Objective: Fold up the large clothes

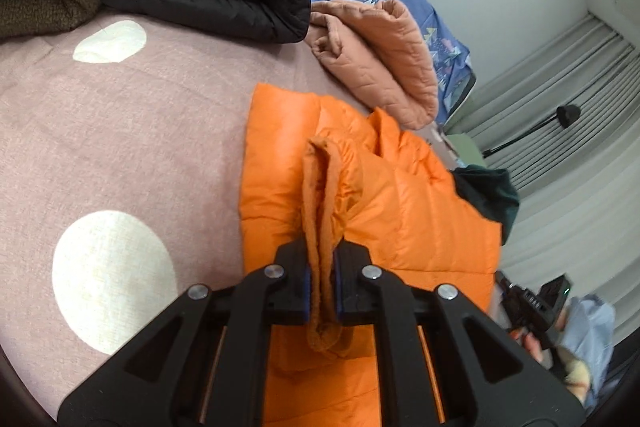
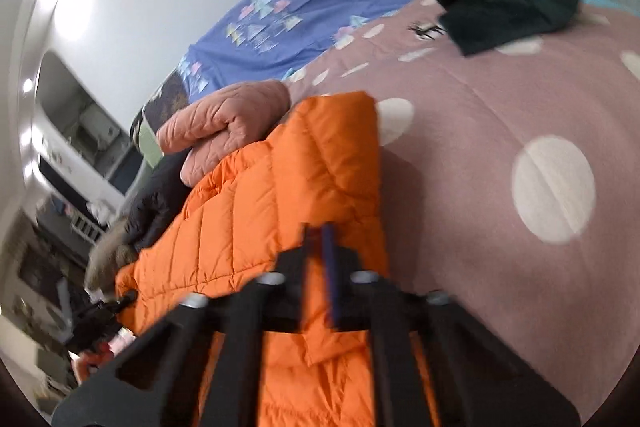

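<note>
Both tongs, left (image 1: 320, 267) and right (image 2: 318, 259), pinch the puffy quilted orange jacket (image 1: 380, 195), lying partly folded.

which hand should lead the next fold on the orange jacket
Probably left. The left tongs are shut on a thick fleece-lined edge of the jacket, sharp and centred. The right tongs look shut on another edge, but that view is blurred, so its hold is less sure.

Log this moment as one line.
left tool: shut on orange jacket | right tool: shut on jacket | surface: bed cover
</note>
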A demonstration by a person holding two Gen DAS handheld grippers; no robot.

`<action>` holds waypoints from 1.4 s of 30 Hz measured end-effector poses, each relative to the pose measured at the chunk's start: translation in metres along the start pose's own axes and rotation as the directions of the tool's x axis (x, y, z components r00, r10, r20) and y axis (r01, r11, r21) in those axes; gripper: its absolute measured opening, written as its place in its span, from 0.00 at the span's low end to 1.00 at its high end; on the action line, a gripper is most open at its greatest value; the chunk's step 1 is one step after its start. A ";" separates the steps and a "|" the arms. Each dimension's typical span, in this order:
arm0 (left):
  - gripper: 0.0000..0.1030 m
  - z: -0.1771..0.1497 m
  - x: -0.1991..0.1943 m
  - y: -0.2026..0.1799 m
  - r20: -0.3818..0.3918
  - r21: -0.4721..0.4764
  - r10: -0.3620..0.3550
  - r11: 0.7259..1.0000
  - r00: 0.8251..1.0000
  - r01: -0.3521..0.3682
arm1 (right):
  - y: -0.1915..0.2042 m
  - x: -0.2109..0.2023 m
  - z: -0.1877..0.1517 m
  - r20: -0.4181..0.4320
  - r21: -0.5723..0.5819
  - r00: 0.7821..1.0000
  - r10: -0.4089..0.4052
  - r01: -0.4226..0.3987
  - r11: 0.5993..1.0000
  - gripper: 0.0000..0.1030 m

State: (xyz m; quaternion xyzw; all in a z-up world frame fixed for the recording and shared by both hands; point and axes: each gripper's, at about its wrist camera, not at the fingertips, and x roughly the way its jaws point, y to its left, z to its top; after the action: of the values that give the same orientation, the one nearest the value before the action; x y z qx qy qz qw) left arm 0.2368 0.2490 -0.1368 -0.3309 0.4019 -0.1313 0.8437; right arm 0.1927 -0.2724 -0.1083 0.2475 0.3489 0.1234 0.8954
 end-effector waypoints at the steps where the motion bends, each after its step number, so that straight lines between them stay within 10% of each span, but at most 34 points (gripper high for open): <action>1: 0.09 0.000 0.002 -0.002 0.000 0.012 0.012 1.000 1.000 -0.012 | 0.003 0.005 -0.003 -0.016 -0.020 0.999 -0.033 0.033 0.999 0.03; 9: 0.17 -0.006 0.016 -0.007 -0.013 0.080 0.094 0.992 0.996 -0.092 | -0.013 0.030 -0.012 -0.121 -0.007 0.986 -0.115 0.115 0.993 0.00; 14: 0.46 -0.007 -0.005 -0.015 0.020 0.084 0.051 0.995 0.998 -0.053 | -0.007 -0.015 -0.012 -0.062 0.009 0.996 -0.063 0.063 0.998 0.12; 20: 0.49 -0.030 -0.068 -0.020 0.103 0.162 0.065 0.983 0.993 -0.081 | -0.009 -0.095 -0.049 0.002 -0.011 1.000 -0.009 0.009 1.000 0.24; 23: 0.49 -0.062 -0.106 -0.015 0.127 0.209 0.091 0.971 0.988 -0.117 | -0.017 -0.142 -0.089 0.027 -0.019 0.999 0.044 -0.043 0.999 0.42; 30: 0.49 -0.186 -0.179 -0.003 0.091 0.263 0.086 0.959 0.992 -0.107 | -0.055 -0.218 -0.195 0.008 0.040 1.000 0.023 -0.023 0.999 0.43; 42: 0.49 -0.295 -0.167 0.015 -0.069 0.198 0.069 0.979 0.995 -0.054 | -0.067 -0.204 -0.272 -0.123 0.113 0.990 0.076 -0.062 0.992 0.45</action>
State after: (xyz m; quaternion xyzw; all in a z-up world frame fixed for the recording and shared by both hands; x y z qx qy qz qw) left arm -0.0972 0.2080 -0.1835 -0.2282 0.4288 -0.1565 0.8600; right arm -0.1390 -0.3122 -0.2011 0.2994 0.4025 0.1505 0.8519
